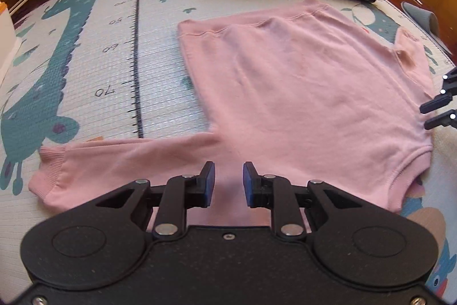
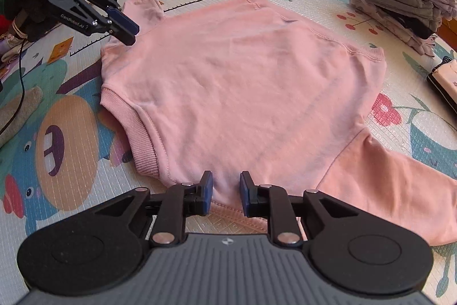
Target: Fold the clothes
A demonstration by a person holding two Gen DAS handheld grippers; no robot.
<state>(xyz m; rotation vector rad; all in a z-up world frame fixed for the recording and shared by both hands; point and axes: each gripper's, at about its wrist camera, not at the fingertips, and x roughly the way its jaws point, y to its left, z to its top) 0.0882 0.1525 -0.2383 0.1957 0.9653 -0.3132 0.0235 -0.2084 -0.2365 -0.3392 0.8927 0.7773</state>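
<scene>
Both grippers, left [image 1: 228, 180] & right [image 2: 226, 189], hung slack-jawed w/ nothing pinched over the pink sweatshirt [image 1: 300, 82] lying flat on the play mat [image 1: 120, 27]; prob. best to nip each sleeve by its cuff [image 1: 47, 176] & fold across w/o dragging the body.

Soft cloth on embossed foam, hard matt plastic in your hands.
Your pink sweatshirt [image 2: 237, 82] is matt knit with ribbed cuffs; the play mat [image 1: 94, 67] has a fine grid texture; the left gripper [image 1: 228, 183] is grainy black plastic with shiny metal pins.
</scene>
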